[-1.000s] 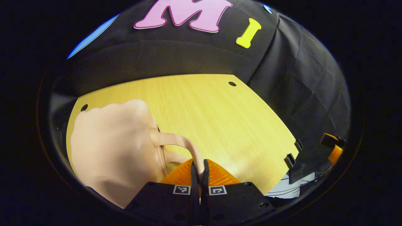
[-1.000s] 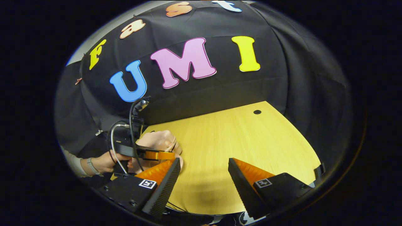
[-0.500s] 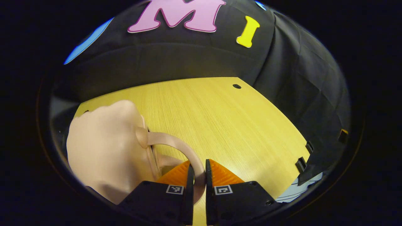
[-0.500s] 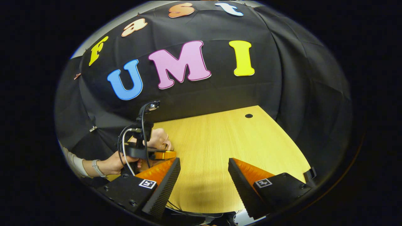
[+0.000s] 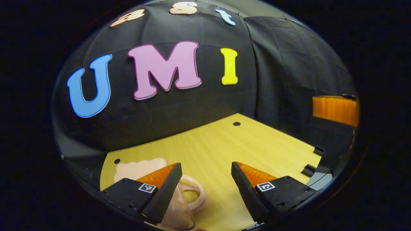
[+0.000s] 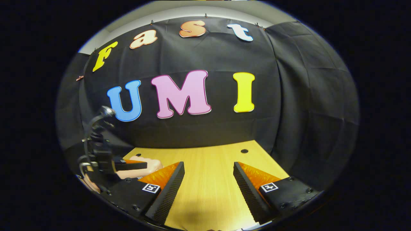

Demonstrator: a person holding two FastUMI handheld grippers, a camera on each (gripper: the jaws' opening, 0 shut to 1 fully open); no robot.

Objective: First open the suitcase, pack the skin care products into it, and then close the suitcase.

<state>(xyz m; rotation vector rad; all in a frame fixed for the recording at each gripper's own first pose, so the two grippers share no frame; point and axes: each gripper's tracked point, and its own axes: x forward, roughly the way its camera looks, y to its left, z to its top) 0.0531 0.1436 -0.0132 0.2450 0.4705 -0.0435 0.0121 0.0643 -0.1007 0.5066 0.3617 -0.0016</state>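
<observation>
Suitcase (image 5: 141, 168) sits by the tabletop's (image 5: 224, 144) left edge, handle (image 5: 192, 192) just below-left of the spread, empty left gripper (image 5: 204, 189); right gripper (image 6: 208, 189) also spread, farther off.

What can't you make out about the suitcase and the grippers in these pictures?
- Suitcase: in the left gripper view, the left gripper fingers cover much of it, so contents and latch are hidden.
- Suitcase handle: lower part cut off by the edge.
- Right gripper view: the other gripper covers the suitcase; its jaw state is unclear there.
</observation>
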